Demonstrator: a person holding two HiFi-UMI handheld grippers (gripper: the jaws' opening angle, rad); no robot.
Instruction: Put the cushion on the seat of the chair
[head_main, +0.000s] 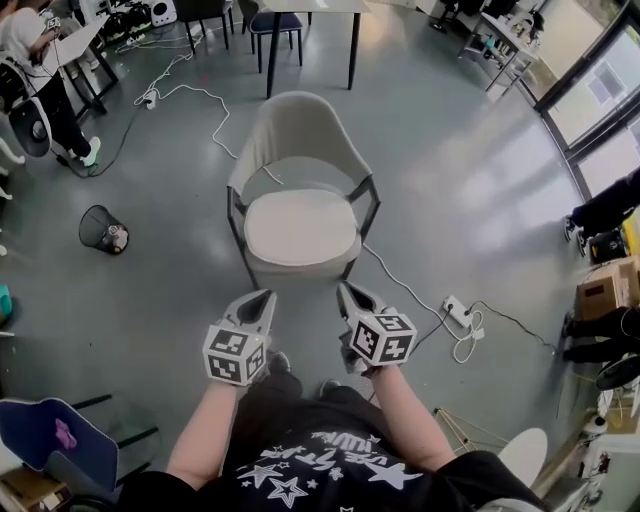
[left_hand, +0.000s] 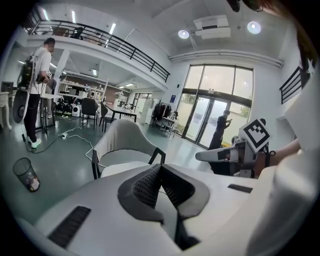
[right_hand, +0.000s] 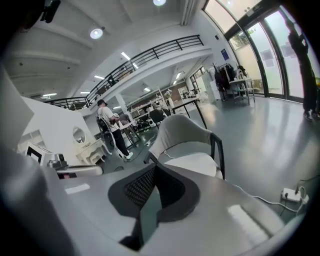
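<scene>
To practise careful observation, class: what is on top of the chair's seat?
A pale cushion lies flat on the chair seat, covering nearly all of it. The seat's top surface beneath is hidden.

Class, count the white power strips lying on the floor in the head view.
2. One power strip lies upper left, beyond the chair; the other lies lower right of it. More may be hidden.

Nothing legible: white lettering among stars on black cotton T-shirt (head_main: 330, 462), bottom centre of head view, too warped to read.
</scene>
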